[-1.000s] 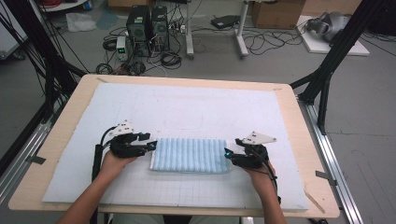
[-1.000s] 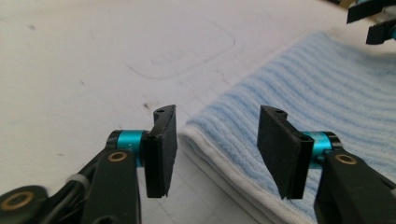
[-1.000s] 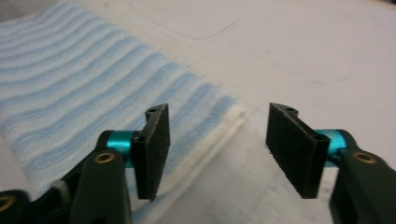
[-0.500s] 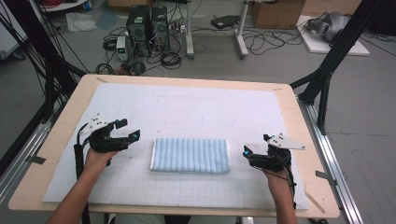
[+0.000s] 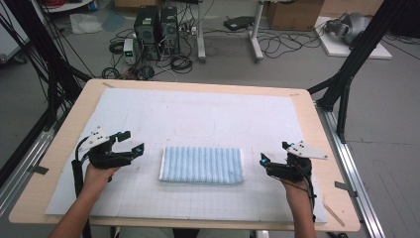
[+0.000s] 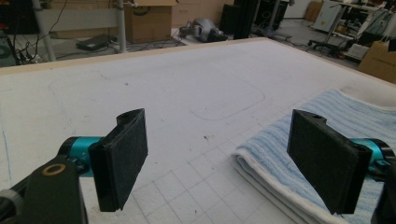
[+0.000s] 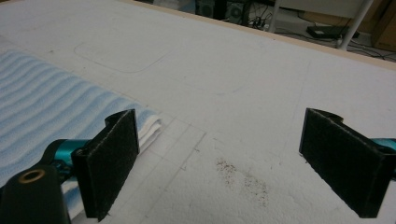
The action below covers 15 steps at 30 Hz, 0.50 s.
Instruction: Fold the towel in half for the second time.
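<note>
While I hold off, the high view shows the folded blue towel (image 5: 202, 165) flat on the desk (image 5: 307, 106) between my left tool (image 5: 133, 142) and right tool (image 5: 272, 158), touching neither. In the left gripper view, my jaws, just opened, stand apart, empty, towel (image 6: 322, 135) at right. In the right gripper view, likewise; towel (image 7: 51, 112) at left.

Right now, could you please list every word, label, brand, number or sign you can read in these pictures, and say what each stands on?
None can be read.
Folded blue towel: striped weave, no tag or print showing.
White mat: faint grid lines and a rounded outline, no lettering.
Cardboard boxes beyond the table: any print is too blurred to read.
Computer towers on the floor: any marks are too small to read.
</note>
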Each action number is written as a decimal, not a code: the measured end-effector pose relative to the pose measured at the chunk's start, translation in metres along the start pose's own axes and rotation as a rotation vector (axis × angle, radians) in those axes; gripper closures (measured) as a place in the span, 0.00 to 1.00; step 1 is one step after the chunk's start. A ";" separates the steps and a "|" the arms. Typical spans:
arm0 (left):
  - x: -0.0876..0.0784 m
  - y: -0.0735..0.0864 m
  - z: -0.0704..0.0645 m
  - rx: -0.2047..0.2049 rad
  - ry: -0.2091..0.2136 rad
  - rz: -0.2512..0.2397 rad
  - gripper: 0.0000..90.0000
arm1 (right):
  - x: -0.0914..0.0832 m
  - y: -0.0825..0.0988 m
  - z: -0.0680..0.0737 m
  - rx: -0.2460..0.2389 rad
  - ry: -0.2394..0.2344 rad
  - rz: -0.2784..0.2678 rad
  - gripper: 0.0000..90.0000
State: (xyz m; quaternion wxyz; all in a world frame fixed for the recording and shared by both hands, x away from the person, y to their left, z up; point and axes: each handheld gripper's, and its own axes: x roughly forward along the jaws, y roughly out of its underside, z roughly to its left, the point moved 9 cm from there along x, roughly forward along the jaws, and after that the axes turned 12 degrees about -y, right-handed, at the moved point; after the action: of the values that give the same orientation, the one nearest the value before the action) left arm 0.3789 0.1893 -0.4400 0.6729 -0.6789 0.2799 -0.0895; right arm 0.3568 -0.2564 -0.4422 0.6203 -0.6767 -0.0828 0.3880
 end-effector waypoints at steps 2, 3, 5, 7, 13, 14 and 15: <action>-0.001 -0.002 -0.002 0.006 -0.001 -0.004 0.23 | 0.001 -0.001 -0.001 0.005 -0.002 -0.003 0.12; -0.002 -0.002 -0.002 0.008 0.002 -0.004 0.23 | 0.001 -0.001 -0.001 0.001 -0.002 -0.002 0.12; -0.002 -0.002 0.000 0.005 -0.003 -0.007 0.23 | 0.002 0.000 -0.001 0.000 -0.004 0.001 0.12; -0.002 -0.001 0.001 0.000 -0.008 -0.005 0.23 | 0.002 0.000 -0.002 0.001 -0.003 0.004 0.12; 0.000 0.001 0.002 0.002 -0.009 -0.001 0.24 | 0.002 0.001 -0.003 0.006 0.002 -0.001 0.12; 0.000 0.001 0.002 0.003 -0.008 0.000 0.24 | 0.002 0.001 -0.003 0.005 0.002 0.001 0.12; 0.001 0.001 0.002 0.004 -0.009 0.003 0.24 | 0.002 0.001 -0.004 0.005 0.003 0.001 0.12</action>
State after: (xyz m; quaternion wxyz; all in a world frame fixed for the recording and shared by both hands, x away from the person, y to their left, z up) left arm 0.3799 0.1905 -0.4413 0.6757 -0.6775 0.2776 -0.0862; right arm 0.3598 -0.2585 -0.4441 0.6219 -0.6756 -0.0807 0.3876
